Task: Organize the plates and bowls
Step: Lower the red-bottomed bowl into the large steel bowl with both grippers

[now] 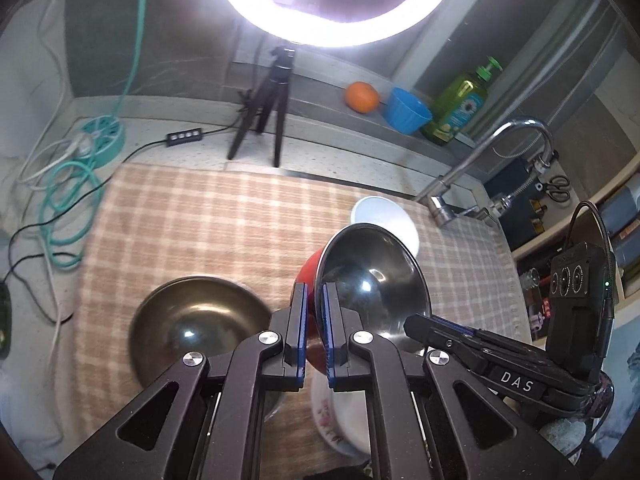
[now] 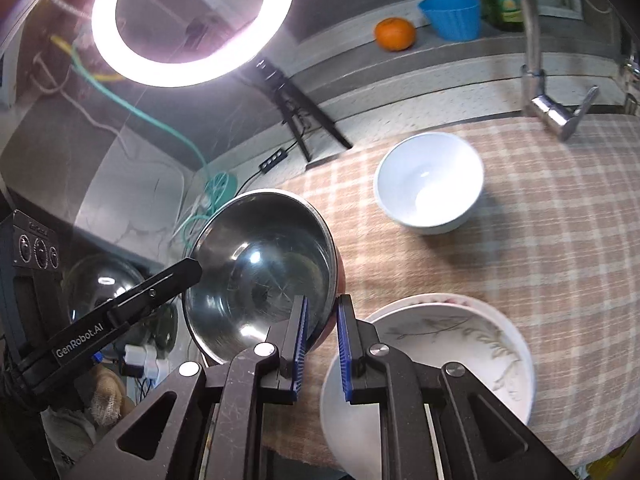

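Note:
A bowl, red outside and steel inside (image 1: 372,276) (image 2: 260,264), hangs tilted above the checked cloth. My left gripper (image 1: 315,292) is shut on its near rim. My right gripper (image 2: 322,304) is shut on the opposite rim. Each gripper shows in the other's view: the right (image 1: 412,325) at the bowl's right edge, the left (image 2: 194,269) at its left edge. A larger steel bowl (image 1: 200,320) (image 2: 100,280) sits on the cloth to the left. Farther back stands a white bowl (image 1: 386,220) (image 2: 430,182). A floral dish (image 1: 340,420) (image 2: 480,344) lies just below the held bowl.
A lit ring light (image 1: 336,0) on a black tripod (image 1: 268,108) stands behind the cloth (image 1: 200,220). On the back ledge are an orange (image 1: 362,97), a blue cup (image 1: 406,110) and a green soap bottle (image 1: 460,106). A faucet (image 1: 480,164) is at the right, cables (image 1: 68,200) at the left.

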A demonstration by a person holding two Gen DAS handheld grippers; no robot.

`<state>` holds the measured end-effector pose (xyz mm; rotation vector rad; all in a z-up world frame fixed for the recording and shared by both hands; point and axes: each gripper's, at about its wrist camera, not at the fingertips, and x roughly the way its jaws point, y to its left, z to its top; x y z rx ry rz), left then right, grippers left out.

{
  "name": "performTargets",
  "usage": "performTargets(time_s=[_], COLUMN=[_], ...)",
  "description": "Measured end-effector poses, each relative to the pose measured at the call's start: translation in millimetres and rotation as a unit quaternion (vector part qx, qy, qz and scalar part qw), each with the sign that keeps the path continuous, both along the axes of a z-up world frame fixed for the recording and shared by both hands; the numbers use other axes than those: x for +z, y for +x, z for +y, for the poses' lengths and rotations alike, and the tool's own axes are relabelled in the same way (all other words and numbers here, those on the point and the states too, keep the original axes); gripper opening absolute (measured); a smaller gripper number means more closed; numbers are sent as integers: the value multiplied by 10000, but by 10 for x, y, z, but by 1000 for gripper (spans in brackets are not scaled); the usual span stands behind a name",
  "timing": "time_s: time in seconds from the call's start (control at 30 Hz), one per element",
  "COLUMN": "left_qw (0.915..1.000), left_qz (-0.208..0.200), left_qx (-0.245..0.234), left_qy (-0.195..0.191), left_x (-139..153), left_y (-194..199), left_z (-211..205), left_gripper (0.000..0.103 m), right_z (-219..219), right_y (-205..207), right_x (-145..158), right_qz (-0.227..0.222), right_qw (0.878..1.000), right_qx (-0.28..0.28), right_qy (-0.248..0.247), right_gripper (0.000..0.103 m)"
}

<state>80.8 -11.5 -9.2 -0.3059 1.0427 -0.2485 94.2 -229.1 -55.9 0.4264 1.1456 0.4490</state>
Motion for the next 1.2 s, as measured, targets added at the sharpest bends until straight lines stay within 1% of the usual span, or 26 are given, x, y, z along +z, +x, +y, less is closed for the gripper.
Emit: performTargets(time_s=[0.23, 0.43, 0.53, 0.8, 1.03, 1.2], left_qw=[9988, 9969, 9956, 9926, 9921, 9915], left_qz=[137, 331, 463, 777, 852, 923], left_qx=[473, 714, 812, 932, 899, 894], left_qy=[-18, 2, 20, 55, 196, 223], left_x=[-118, -290, -412, -686, -745, -804], left_y=[-161, -272, -298, -341, -333, -315], left_z=[432, 695, 782, 896, 885, 893], left_gripper=[6, 6, 6, 6, 6, 6], right_z=[510, 897, 1023, 1282, 1390, 1435], right_y=[-2, 4, 22, 41, 51, 42], right_x=[-74, -197, -262, -395, -525, -575], right_qz=[18, 60, 60, -2, 13, 13], right_qw=[9987, 9956, 9937, 9873, 9815, 9788], right_qx=[502, 874, 1018, 1300, 1453, 1516], right_qy=[-117, -335, -468, -910, -1249, -1377], right_gripper=[13, 13, 13, 13, 13, 13])
